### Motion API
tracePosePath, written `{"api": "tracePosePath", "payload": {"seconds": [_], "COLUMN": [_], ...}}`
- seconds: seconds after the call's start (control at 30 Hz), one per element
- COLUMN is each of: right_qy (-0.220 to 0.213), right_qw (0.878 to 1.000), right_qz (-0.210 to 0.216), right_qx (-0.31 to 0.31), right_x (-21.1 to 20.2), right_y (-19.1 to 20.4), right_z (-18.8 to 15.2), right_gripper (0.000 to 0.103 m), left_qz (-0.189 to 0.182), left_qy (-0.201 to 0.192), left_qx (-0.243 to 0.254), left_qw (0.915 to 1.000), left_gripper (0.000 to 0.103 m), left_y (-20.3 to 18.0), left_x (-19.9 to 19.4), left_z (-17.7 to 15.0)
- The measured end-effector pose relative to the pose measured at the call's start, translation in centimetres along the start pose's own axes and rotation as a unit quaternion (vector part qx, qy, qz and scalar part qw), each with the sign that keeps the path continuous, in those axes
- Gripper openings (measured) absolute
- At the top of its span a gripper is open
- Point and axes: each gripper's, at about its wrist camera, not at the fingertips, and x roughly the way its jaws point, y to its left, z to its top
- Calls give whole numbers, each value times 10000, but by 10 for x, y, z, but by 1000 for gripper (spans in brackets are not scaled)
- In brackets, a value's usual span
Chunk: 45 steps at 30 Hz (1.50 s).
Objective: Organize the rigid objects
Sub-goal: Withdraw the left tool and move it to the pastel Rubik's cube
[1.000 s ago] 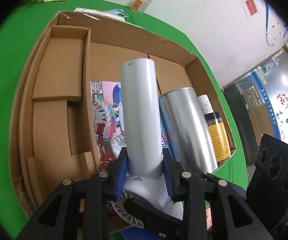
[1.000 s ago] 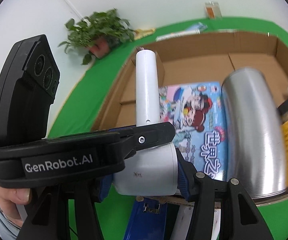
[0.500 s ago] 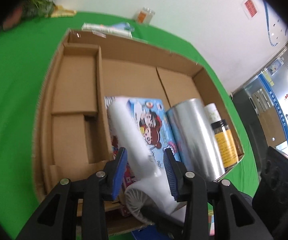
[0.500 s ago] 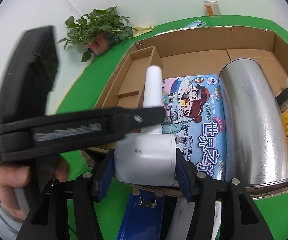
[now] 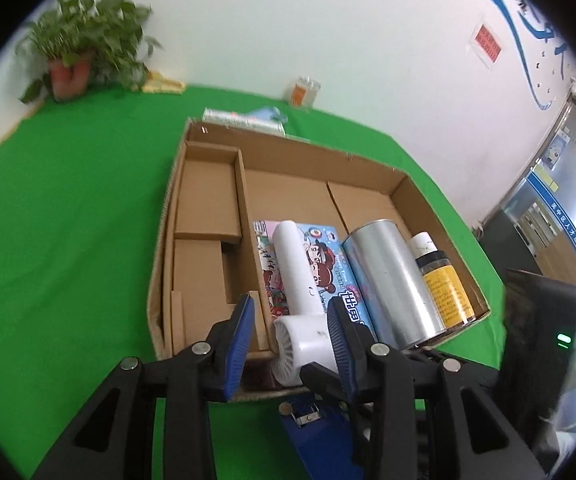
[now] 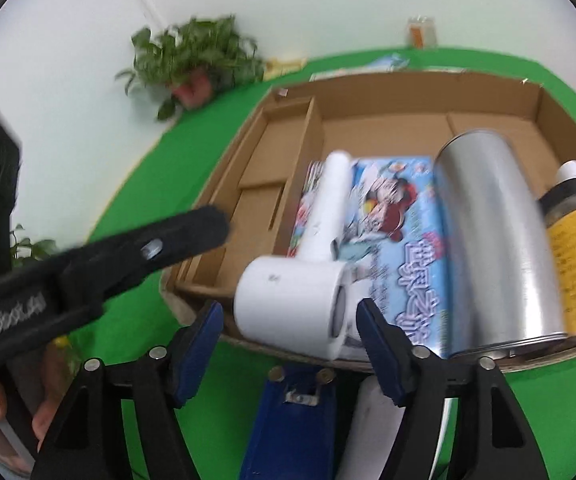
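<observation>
Green table (image 5: 67, 240) under everything. On it, directly: cardboard box (image 5: 288, 148), potted plant (image 5: 75, 56), small jar (image 5: 304, 92). Behind box, flat packet (image 5: 243, 118).

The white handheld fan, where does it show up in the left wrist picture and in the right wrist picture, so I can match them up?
Left wrist view: the white handheld fan lies low and centre, its head between the left gripper's open jaws, handle pointing up over the cartoon box.
Right wrist view: the fan lies low and centre, its head just above the right gripper.
Shared landmark: the silver can, right of the cartoon box in both.
</observation>
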Motion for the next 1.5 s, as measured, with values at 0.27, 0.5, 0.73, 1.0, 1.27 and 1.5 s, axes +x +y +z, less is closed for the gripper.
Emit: {"api": "tracePosePath", "payload": {"seconds": [0.27,0.5,0.73,1.0,1.27,1.5], "right_qy": [-674,-1570,-1479,-1509,-579,-582], "right_qw": [9942,9699,9770,9827,9975,9964], "right_qz": [-776,-1495,-953,-689,-226,252], "right_qx": [-310,-1110,-1206,-820,-346,-563], "right_x": [-59,-134,-153,-165,-123,-128], "right_y": [-13,-20,-31,-53,-99,-117], "right_z": [-47,-125,-149,-170,-168,-176], "right_gripper": [80,100,69,102,87,67], "left_qz": [436,1099,1010,1192,6,-902], "left_qy": [-661,-1531,-951,-634,126,913], "left_qx": [79,215,635,478,-123,-47], "left_qw": [9968,9819,9883,9897,9998,9917], "left_gripper": [80,80,18,101,101,85], "left_y": [-23,-71,-110,-113,-112,-138], "left_x": [-47,-76,-62,-50,-23,24], "left_z": [-45,-103,-121,-137,-150,-126]}}
